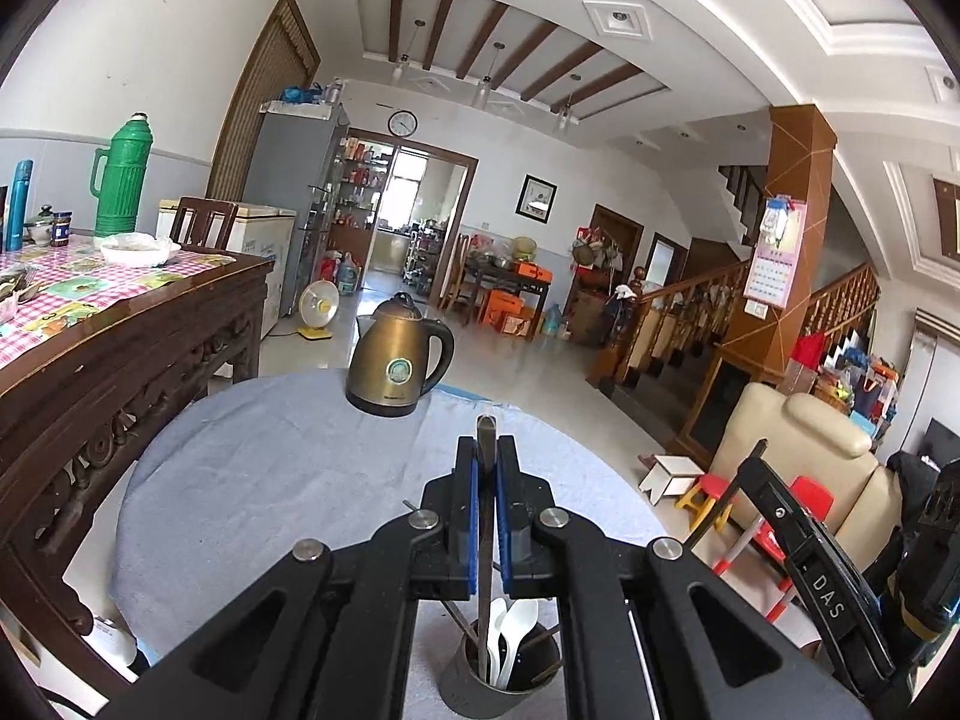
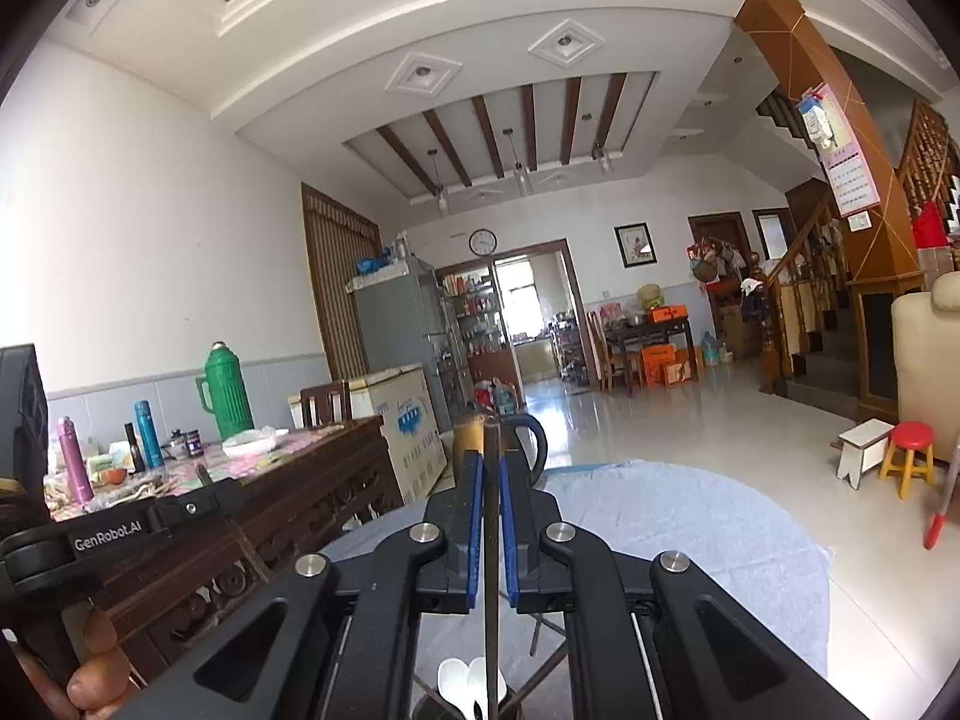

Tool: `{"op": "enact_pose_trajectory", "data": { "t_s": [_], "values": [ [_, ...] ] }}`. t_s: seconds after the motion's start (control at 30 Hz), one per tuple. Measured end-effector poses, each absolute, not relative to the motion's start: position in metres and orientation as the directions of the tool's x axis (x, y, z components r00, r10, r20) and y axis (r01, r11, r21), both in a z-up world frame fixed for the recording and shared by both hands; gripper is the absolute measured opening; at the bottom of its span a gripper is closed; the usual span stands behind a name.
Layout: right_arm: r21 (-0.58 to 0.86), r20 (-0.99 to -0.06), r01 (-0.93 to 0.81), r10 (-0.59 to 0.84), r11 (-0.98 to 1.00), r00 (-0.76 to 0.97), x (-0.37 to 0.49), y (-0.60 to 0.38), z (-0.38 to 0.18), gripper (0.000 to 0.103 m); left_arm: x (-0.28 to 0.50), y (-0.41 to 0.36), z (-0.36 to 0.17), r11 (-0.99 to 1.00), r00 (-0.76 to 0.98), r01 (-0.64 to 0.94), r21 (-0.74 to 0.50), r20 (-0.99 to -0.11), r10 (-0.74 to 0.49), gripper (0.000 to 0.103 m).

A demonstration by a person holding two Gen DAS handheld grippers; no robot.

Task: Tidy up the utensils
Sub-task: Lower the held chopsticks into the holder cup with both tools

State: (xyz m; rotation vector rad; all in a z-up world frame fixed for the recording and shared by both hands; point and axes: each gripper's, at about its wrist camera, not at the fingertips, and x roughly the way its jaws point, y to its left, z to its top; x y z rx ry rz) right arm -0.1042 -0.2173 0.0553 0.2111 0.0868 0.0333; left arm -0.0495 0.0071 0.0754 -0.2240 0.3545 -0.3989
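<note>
My left gripper (image 1: 486, 450) is shut on a dark chopstick (image 1: 485, 540) held upright, its lower end in a grey utensil cup (image 1: 462, 684) that holds white spoons (image 1: 510, 630) and other chopsticks. My right gripper (image 2: 492, 462) is shut on another dark chopstick (image 2: 492, 570), also upright, above the same cup where white spoons (image 2: 462, 684) show at the bottom edge. The right gripper's body shows at the right in the left wrist view (image 1: 828, 594). The left gripper's body shows at the left in the right wrist view (image 2: 108, 540).
A round table with a blue-grey cloth (image 1: 270, 480) carries a bronze kettle (image 1: 399, 360). A carved wooden table (image 1: 120, 348) with a green thermos (image 1: 120, 180) stands to the left. A beige armchair (image 1: 798, 450) and small stools (image 1: 708, 492) stand to the right.
</note>
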Motion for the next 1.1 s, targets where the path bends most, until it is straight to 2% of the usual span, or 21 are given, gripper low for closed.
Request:
{"op": "enact_pose_trajectory", "data": {
  "t_s": [0.67, 1.1],
  "values": [
    [0.237, -0.149, -0.041, 0.078, 0.971, 0.986, -0.105, -0.224, 0.045, 0.007, -0.055, -0.013, 0.067, 0.932, 0.849, 0.309, -0.189, -0.386, -0.36, 0.006],
    [0.231, -0.157, -0.079, 0.117, 0.97, 0.981, -0.113, -0.218, 0.045, 0.007, -0.057, -0.012, 0.068, 0.946, 0.853, 0.28, -0.164, -0.409, -0.323, 0.007]
  ]
}}
